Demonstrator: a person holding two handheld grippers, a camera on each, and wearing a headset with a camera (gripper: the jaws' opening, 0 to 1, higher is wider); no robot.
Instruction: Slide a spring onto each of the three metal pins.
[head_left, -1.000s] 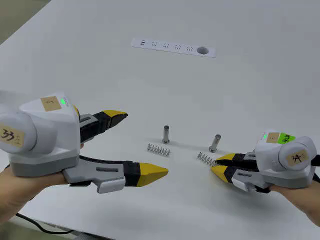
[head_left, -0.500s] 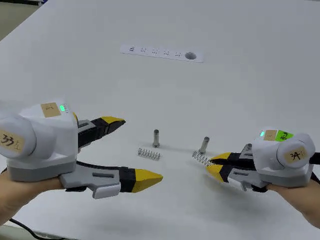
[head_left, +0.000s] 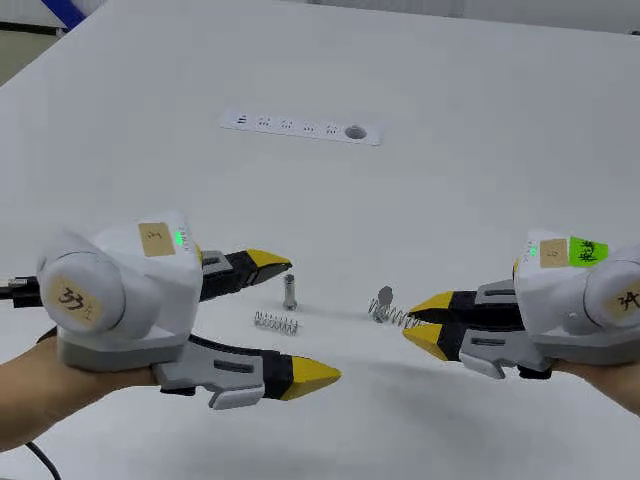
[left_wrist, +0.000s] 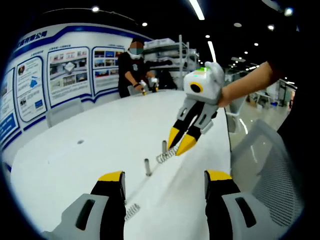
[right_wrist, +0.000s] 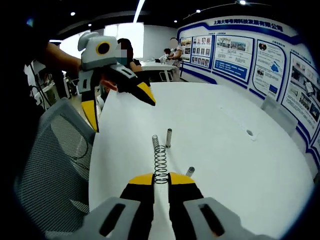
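Observation:
Two short metal pins stand upright on the white table, one (head_left: 290, 291) left of the other (head_left: 385, 297). My right gripper (head_left: 420, 322) is shut on one end of a spring (head_left: 393, 315), whose free end reaches toward the right pin. In the right gripper view that spring (right_wrist: 160, 162) sticks out from the closed jaws, with a pin (right_wrist: 189, 172) just to its right. A second spring (head_left: 276, 322) lies flat in front of the left pin. My left gripper (head_left: 295, 318) hovers open, holding nothing, beside that spring.
A white power strip (head_left: 300, 128) lies flat farther back on the table. A mesh office chair (right_wrist: 50, 165) stands at the table's edge. In the left gripper view a person (left_wrist: 134, 70) stands at the far end.
My right gripper has closed on the right-hand spring and raised it off the table beside the right pin. The left gripper stays open. The head camera has shifted.

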